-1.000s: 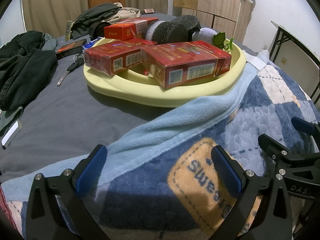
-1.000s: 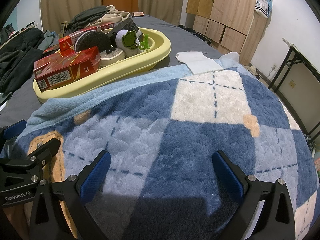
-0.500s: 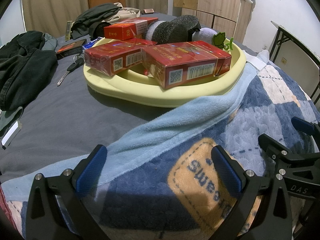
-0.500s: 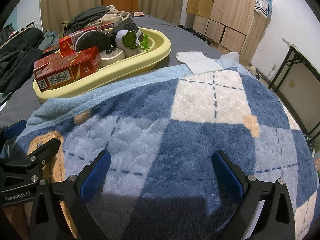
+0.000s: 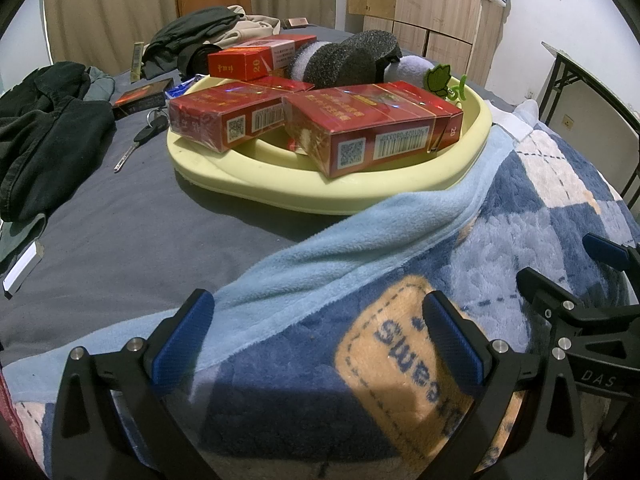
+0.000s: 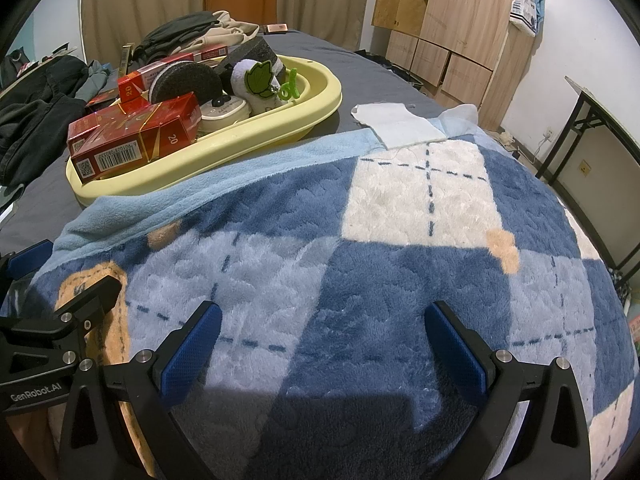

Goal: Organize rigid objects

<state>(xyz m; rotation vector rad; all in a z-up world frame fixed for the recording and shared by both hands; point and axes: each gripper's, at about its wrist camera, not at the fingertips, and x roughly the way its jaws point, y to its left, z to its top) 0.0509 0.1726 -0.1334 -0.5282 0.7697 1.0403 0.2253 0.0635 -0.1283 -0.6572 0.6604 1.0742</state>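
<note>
Key (image 5: 138,140) only in left view.

My left gripper (image 5: 318,332) and right gripper (image 6: 320,340) are matt black plastic; their pads (image 6: 190,350) are blue and finely ribbed. Beneath me the blanket (image 6: 360,240) is plush fleece with a smoother light-blue hem. The yellow basin (image 5: 360,196) looks like smooth, satin plastic. The red cartons (image 5: 372,128) are glossy, film-wrapped card. The sponges (image 5: 360,60) are coarse dark foam. The cupboards (image 6: 460,20) are matt wood.
</note>
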